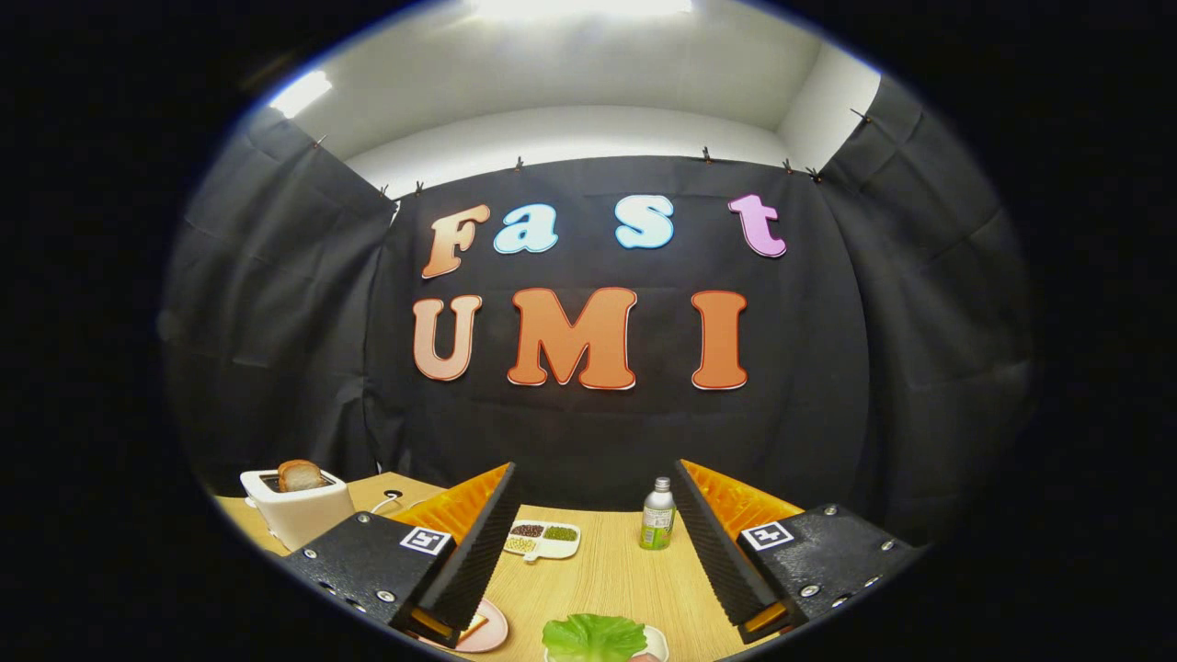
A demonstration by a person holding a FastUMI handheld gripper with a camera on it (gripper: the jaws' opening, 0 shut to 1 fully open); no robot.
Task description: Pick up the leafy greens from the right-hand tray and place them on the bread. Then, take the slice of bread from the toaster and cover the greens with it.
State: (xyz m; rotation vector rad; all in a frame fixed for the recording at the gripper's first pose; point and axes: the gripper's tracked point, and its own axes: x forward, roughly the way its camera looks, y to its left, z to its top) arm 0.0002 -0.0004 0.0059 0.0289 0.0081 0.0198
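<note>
Your gripper (598,542) is wide open w/ nothing between the fingers; it sits above the wooden table (598,570), both fingers clear of everything on it.

Leafy greens (594,636): lying on a small white tray (655,641), between the fingers at the near side of the table, closer to the right finger. Tray's contents beside the greens can't be made out.

Pink plate (492,633): just under the left fingertip, mostly hidden by it. A bit of something orange-brown shows on the plate; can't confirm it's the bread.

Toaster (299,507): white, at the far-left corner of the table, beyond the left finger. Bread slice (300,474) stands upright in its slot, top half sticking out. A cable runs on the table next to the toaster.

Other items beyond the fingers: divided dish (542,539) w/ beans or grains in approx. three sections, near the left finger; small bottle (658,515) w/ green label, upright, just beside the right finger
</note>
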